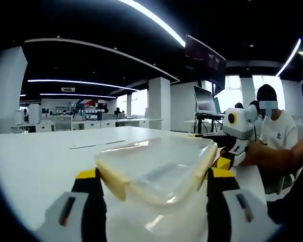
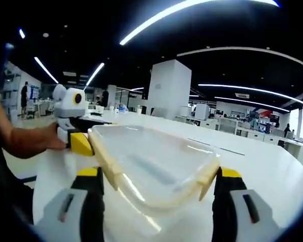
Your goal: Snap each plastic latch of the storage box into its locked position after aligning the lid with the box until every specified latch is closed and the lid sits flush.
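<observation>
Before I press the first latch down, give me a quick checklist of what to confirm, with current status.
1. Lid sits on the box: ok, though I cannot tell if it is flush.
2. Latches closed: not ok, the cream flaps angle outward.
3. Left gripper straddles one end of the box, jaws open: ok.
4. Right gripper straddles the opposite end, jaws open: ok.
5. Box rests on the white table: ok.
6. Jaw contact with the latches: cannot tell.
</observation>
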Demonstrator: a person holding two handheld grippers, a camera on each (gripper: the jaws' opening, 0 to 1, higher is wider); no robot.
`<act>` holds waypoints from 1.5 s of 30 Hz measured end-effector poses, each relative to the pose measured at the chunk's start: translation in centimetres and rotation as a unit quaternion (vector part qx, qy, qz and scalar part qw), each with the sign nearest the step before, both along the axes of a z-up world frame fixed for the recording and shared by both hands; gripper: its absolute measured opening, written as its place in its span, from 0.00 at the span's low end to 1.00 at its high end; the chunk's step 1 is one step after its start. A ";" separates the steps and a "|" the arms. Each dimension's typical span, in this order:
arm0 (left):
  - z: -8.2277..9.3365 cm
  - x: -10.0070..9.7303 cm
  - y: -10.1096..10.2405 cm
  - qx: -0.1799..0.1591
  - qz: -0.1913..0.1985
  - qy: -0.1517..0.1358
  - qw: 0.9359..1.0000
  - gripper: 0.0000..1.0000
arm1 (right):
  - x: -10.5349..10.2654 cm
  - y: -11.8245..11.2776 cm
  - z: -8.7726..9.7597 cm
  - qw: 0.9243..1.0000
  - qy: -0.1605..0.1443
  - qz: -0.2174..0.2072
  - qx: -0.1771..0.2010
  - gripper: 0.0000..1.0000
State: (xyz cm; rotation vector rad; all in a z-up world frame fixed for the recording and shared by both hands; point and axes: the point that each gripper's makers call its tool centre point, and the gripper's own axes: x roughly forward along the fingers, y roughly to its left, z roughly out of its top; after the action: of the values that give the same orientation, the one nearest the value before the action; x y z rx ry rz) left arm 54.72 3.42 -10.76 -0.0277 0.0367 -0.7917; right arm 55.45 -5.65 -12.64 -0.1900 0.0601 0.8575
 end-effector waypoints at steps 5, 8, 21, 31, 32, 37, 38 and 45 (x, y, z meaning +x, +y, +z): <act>-0.1 0.0 -0.1 -0.001 0.000 0.002 1.000 0.77 | -0.1 0.1 0.0 1.000 0.001 0.001 0.000 0.87; -0.1 0.0 -0.1 -0.002 0.000 0.003 1.000 0.76 | -0.1 0.2 -0.1 1.000 0.002 0.001 -0.002 0.88; -0.6 0.5 -0.4 -0.006 0.001 0.011 1.000 0.74 | -0.1 0.3 -0.1 1.000 0.003 -0.001 -0.003 0.88; -0.8 0.5 -0.9 -0.010 -0.001 0.018 1.000 0.76 | -0.2 0.3 0.0 1.000 0.003 -0.002 -0.001 0.87; -0.8 0.5 -0.9 -0.011 -0.001 0.018 1.000 0.76 | -0.2 0.3 0.1 1.000 0.003 -0.002 -0.001 0.87; -1.4 0.2 -1.2 0.017 0.007 0.016 1.000 0.75 | -0.2 0.3 0.1 1.000 0.007 -0.005 0.001 0.85; -1.4 0.1 -1.2 0.014 0.006 0.020 1.000 0.74 | -0.3 0.3 0.2 1.000 0.007 -0.005 0.001 0.85; -1.2 -0.2 -1.1 0.011 0.005 0.027 1.000 0.74 | -0.5 0.4 0.1 1.000 0.012 -0.006 0.004 0.83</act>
State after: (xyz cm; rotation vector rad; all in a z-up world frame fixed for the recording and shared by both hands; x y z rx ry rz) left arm 54.49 2.32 -11.99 -0.0293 0.0966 -0.7802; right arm 54.98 -5.25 -12.50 -0.1716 0.0803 0.8475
